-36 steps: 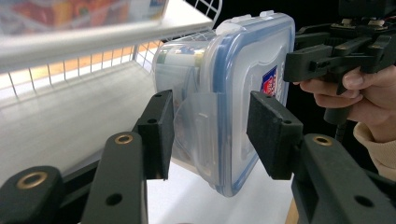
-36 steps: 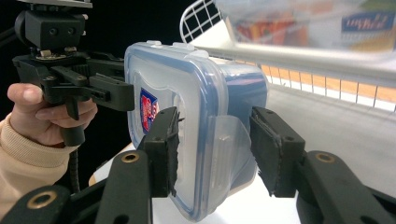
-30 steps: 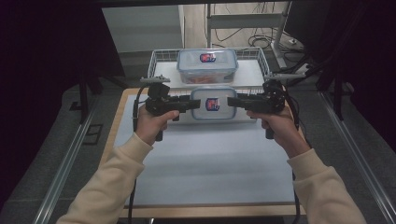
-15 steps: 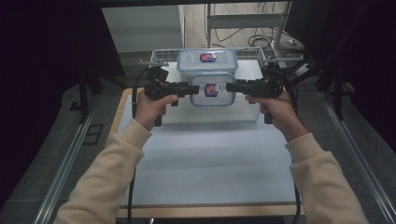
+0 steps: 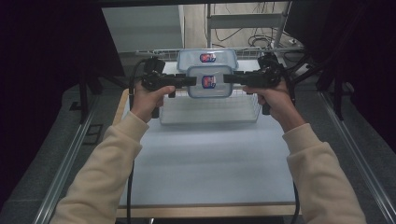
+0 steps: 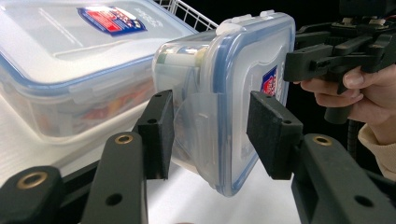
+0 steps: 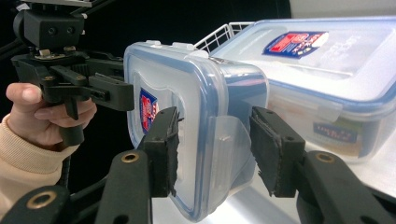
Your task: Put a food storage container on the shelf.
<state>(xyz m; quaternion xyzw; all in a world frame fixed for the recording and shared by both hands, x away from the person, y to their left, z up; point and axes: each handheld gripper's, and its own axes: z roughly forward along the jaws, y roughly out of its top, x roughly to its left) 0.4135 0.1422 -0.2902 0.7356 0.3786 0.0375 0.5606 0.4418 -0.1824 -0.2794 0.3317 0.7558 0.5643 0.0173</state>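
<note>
A small clear container (image 5: 209, 81) with a blue-rimmed lid and a red and blue label hangs in the air above the wire basket (image 5: 210, 112). My left gripper (image 5: 191, 81) is shut on its left end and my right gripper (image 5: 227, 78) on its right end. In the left gripper view the pads (image 6: 161, 135) clamp the small container (image 6: 224, 70) across lid and base, over a side clip. The right gripper view shows the same grip (image 7: 215, 149) on the container (image 7: 196, 79) from the other end. A larger container (image 5: 208, 58) of the same kind lies in the basket behind it.
The basket stands at the far edge of the pale table (image 5: 210, 158). Metal rails (image 5: 60, 168) run along both sides of the table. Dark stands and cables sit behind and to the right. The larger container (image 6: 70, 56) lies close behind the held one.
Both grippers have carried the small container up and away from the person, from above the table's far part to above the basket. The grip looks the same.
</note>
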